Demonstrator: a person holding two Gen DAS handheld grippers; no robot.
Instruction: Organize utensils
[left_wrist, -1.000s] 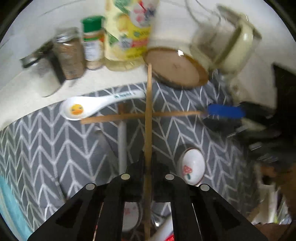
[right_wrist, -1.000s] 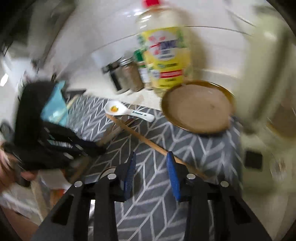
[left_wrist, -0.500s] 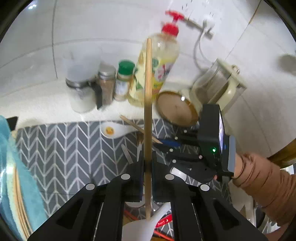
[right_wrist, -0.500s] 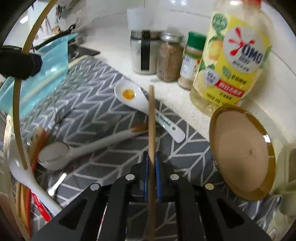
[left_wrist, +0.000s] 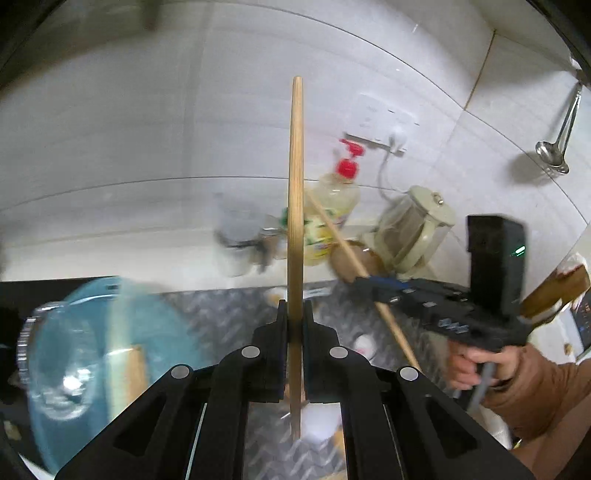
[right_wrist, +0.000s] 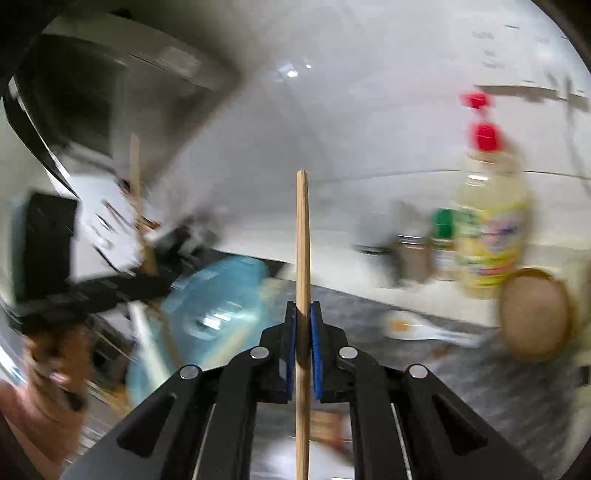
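Observation:
My left gripper (left_wrist: 294, 314) is shut on a wooden chopstick (left_wrist: 295, 192) that points straight up past the wall tiles. My right gripper (right_wrist: 303, 314) is shut on a second wooden chopstick (right_wrist: 303, 243), also upright between its blue pads. In the left wrist view the right gripper (left_wrist: 364, 282) shows at the right, held by a hand (left_wrist: 476, 363), with its chopstick (left_wrist: 391, 325) slanting across the grey chevron mat (left_wrist: 229, 310). In the right wrist view the left gripper (right_wrist: 146, 275) appears blurred at the left with its chopstick (right_wrist: 136, 173). A white spoon (right_wrist: 417, 328) lies on the mat.
A yellow soap bottle (right_wrist: 487, 236), spice jars (right_wrist: 424, 254), a round wooden lid (right_wrist: 535, 314) and a cream kettle (left_wrist: 417, 229) stand along the back wall. A blue dish rack with a glass (left_wrist: 92, 354) sits at the left. A ladle (left_wrist: 554, 147) hangs on the wall.
Both grippers have risen off the mat. The right gripper closed on the second chopstick and lifted it; the left carried its chopstick higher. Both views are now blurred by motion.

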